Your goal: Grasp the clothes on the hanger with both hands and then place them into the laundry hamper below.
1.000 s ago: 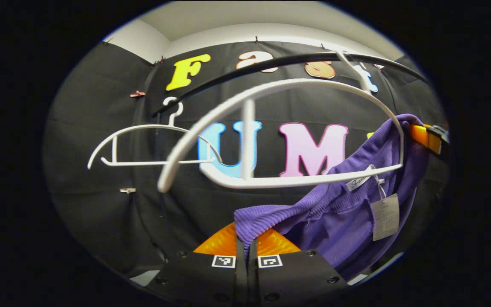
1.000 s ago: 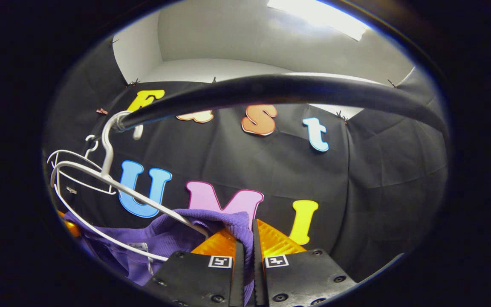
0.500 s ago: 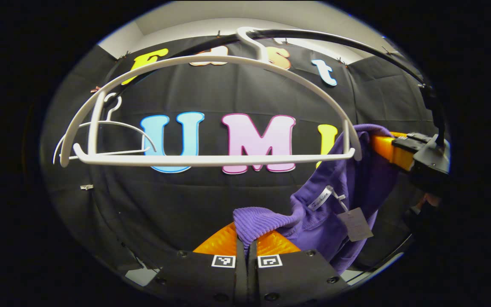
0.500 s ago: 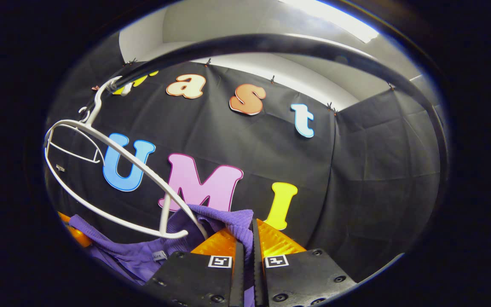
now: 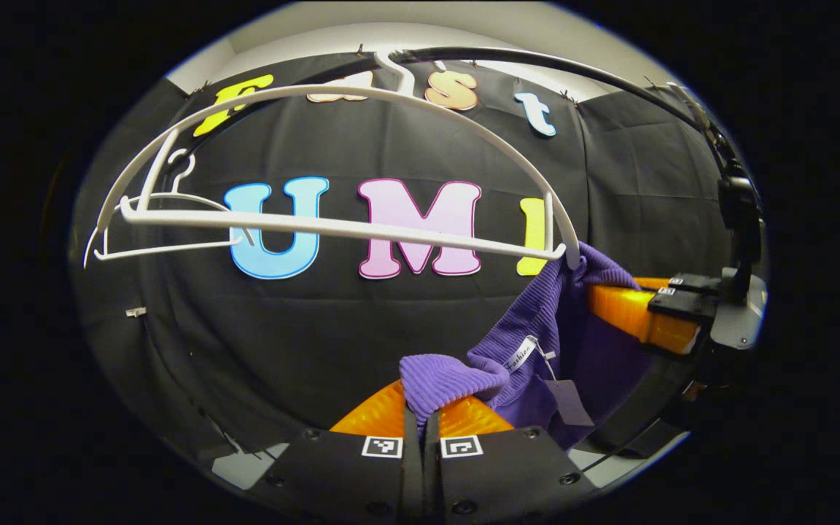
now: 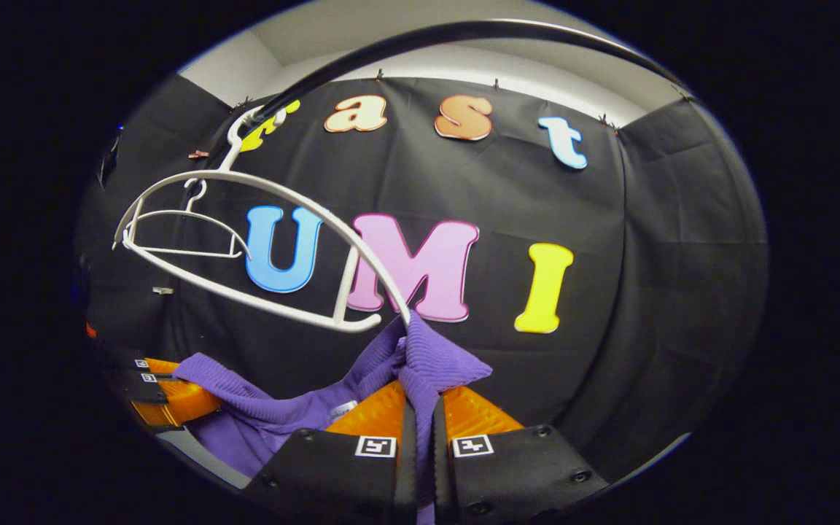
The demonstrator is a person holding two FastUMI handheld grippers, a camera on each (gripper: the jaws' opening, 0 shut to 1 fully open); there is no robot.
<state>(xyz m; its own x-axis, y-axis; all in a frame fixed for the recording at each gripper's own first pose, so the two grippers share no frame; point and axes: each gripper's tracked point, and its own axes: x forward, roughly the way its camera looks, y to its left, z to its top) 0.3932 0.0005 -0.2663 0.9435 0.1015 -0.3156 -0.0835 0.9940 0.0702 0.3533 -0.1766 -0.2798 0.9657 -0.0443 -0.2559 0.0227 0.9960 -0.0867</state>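
Both grippers, left gripper [image 5: 422, 423] and right gripper [image 6: 424, 412], have jaws clamped on the purple sweater [image 5: 566, 343]; it seems almost off the white hanger [image 5: 340, 226], hamper placing remains.

The left gripper [image 5: 422, 408] is closed, its orange fingers [image 5: 376, 414] pinched on a fold of the purple garment [image 5: 537, 364]. The right gripper [image 6: 424, 408] is likewise clamped on the garment's other end, just beside it.

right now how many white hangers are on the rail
2. The big white hanger hangs from the black rail, its right tip touching the purple garment. A smaller white hanger hangs bare behind it, farther left. More may lie outside these views.
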